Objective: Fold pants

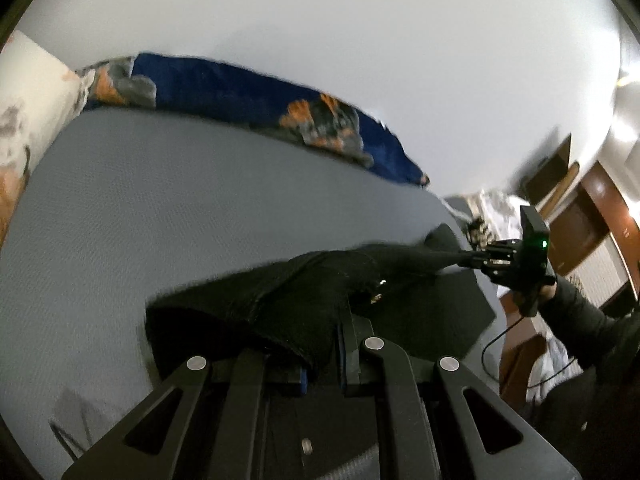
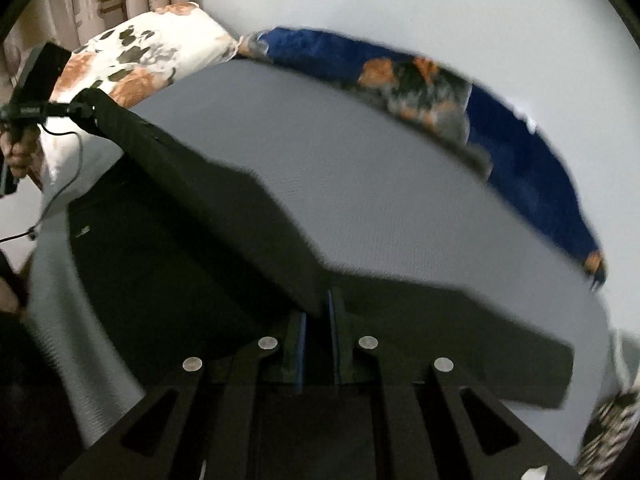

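The left hand-held gripper (image 1: 320, 360) is clamped on a bunched edge of the black pants (image 1: 280, 304), the cloth heaped over and between its two fingers. From there the pants run ahead and to the right as a taut band to the right hand-held gripper (image 1: 474, 259), whose tips pinch the far end of the fabric just above the bed (image 1: 160, 208); a hand in a dark sleeve (image 1: 576, 312) carries it. In the right wrist view, the right hand-held gripper (image 2: 318, 320) has its jaws drawn together on a fold of the pants (image 2: 200, 200), and the fabric stretches up and to the left to the left hand-held gripper (image 2: 76, 108). Below that raised band, the rest of the pants lies spread flat on the grey bed sheet, directly beneath and to either side of the right hand-held gripper. Beyond both, along the far edge of the bed, lies a blue flowered blanket (image 2: 520, 152), with a white flowered pillow (image 2: 152, 60) at its left end.
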Available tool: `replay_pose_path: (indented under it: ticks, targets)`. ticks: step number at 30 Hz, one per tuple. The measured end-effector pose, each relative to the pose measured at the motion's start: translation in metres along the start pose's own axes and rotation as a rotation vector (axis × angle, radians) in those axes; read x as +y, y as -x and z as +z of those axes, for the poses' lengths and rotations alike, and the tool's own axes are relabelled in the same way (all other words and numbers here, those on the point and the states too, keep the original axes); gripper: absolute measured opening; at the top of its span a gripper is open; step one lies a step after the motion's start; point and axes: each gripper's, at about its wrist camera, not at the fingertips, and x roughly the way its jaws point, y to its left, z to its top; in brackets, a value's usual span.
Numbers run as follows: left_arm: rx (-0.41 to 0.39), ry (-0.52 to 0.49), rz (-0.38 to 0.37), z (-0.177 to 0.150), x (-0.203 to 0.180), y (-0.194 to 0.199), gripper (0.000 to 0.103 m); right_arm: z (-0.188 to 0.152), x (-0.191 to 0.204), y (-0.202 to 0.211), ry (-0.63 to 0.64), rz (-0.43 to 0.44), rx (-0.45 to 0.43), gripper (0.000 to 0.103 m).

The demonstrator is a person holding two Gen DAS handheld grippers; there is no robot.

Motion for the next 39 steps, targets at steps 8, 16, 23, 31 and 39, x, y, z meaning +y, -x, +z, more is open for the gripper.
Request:
replay_pose_path:
  ticks: [8, 16, 23, 31, 39]
  targets:
    - [0.198, -0.043, 0.047, -0.076, -0.003, -0.019, 0.011, -0.062, 0.028, -0.019, -0.095, 0.084, 0.081, 0.007]
    - [0.318, -0.065, 0.162, -0.101, -0.001, -0.038, 0.023, -0.08, 0.036, -0.053, -0.116, 0.102, 0.153, 0.007]
    - [0.353, -0.072, 0.325, -0.098, -0.008, -0.024, 0.078, -0.077, 0.037, -0.062, -0.122, 0.103, 0.168, 0.008]
    - [0.23, 0.14, 0.38, -0.084, 0.001, 0.031, 0.081, -0.079, 0.034, -0.064, -0.109, 0.103, 0.156, 0.009]
    - [0.189, 0.588, 0.199, -0.097, -0.002, 0.029, 0.078, -0.08, 0.035, -0.064, -0.103, 0.098, 0.142, 0.01]
